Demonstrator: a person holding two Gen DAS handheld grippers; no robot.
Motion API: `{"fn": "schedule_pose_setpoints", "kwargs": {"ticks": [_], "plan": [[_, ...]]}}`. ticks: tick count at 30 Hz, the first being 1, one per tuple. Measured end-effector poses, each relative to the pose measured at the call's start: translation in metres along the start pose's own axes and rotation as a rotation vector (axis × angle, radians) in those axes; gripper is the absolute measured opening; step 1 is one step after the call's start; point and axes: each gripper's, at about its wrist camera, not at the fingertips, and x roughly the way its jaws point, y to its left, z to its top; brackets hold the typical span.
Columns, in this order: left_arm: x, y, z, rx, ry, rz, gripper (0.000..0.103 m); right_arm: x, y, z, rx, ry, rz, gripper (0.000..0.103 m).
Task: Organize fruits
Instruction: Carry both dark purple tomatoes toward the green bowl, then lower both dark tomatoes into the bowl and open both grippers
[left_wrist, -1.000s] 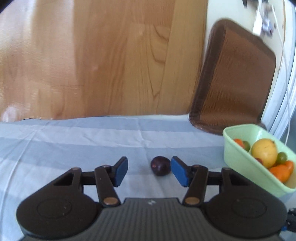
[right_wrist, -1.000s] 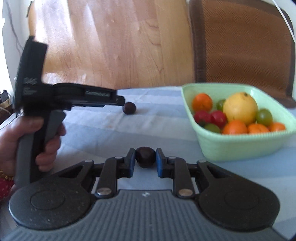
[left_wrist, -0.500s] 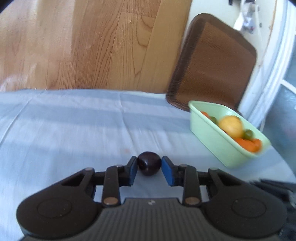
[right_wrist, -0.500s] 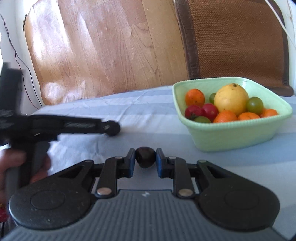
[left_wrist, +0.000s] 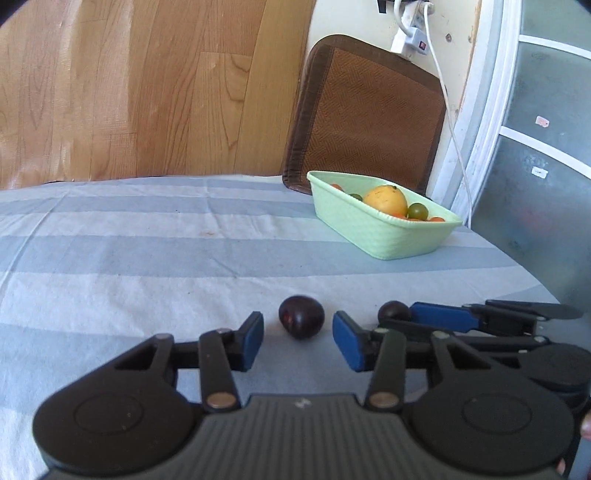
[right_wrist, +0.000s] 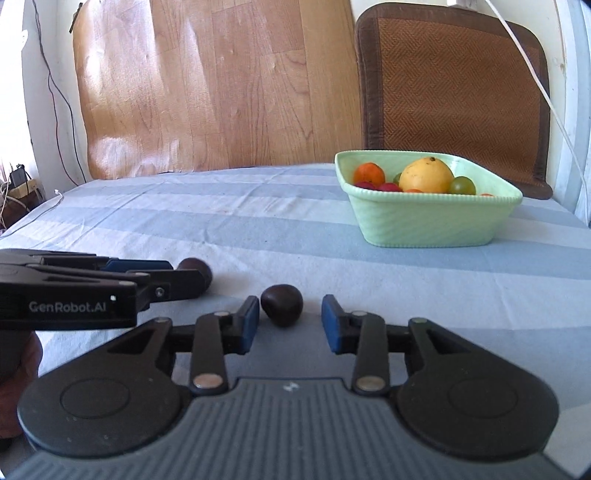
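Both dark plums are sitting side by side on the striped worktop (right_wrist: 332, 258), left tongs (left_wrist: 297, 338) opening off one plum (left_wrist: 301, 316), right tongs (right_wrist: 289, 319) opening off the other plum (right_wrist: 282, 304), looks like the set-down step, so backing out without nudging them comes next, green bowl (right_wrist: 424, 221) well apart.

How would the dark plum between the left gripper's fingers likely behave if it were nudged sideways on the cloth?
The dark plum looks round and smooth, so it would probably roll. The soft striped cloth may slow it. Its glossy skin could slip against the pads.
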Motion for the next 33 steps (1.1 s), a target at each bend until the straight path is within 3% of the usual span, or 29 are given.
{"fn": "schedule_pose_setpoints", "kwargs": {"ticks": [7, 8, 9, 10, 12, 16, 18, 21, 25, 32, 33], "plan": [[0.01, -0.006, 0.01, 0.041, -0.001, 0.017, 0.048, 0.001, -0.001, 0.0, 0.016, 0.005, 0.013, 0.04], [0.014, -0.007, 0.011, 0.041, 0.008, 0.011, 0.044, 0.002, -0.001, 0.0, 0.013, 0.007, 0.016, 0.04], [0.019, -0.007, 0.011, 0.037, 0.029, -0.004, 0.034, 0.002, 0.0, 0.001, 0.001, 0.006, 0.013, 0.035], [0.021, -0.006, 0.012, 0.034, 0.035, -0.009, 0.03, 0.002, 0.0, 0.001, -0.006, 0.004, 0.019, 0.025], [0.023, -0.005, 0.013, 0.025, 0.043, -0.056, 0.029, 0.0, -0.004, 0.004, 0.015, -0.006, 0.028, 0.025], [0.025, -0.01, 0.032, -0.023, 0.017, -0.143, 0.029, -0.015, -0.024, 0.022, 0.075, -0.126, 0.009, 0.025], [0.031, -0.018, 0.054, -0.024, -0.017, -0.17, 0.029, -0.021, -0.036, 0.036, 0.072, -0.196, -0.046, 0.025], [0.053, -0.032, 0.088, -0.026, -0.041, -0.195, 0.03, -0.014, -0.058, 0.051, 0.068, -0.248, -0.118, 0.025], [0.1, -0.043, 0.115, -0.047, -0.026, -0.203, 0.03, 0.01, -0.087, 0.06, 0.092, -0.226, -0.145, 0.026], [0.148, -0.054, 0.12, -0.04, 0.042, -0.2, 0.032, 0.025, -0.099, 0.054, 0.128, -0.198, -0.128, 0.028], [0.149, -0.053, 0.119, -0.049, 0.039, -0.201, 0.034, 0.022, -0.099, 0.054, 0.131, -0.214, -0.128, 0.033]]}}
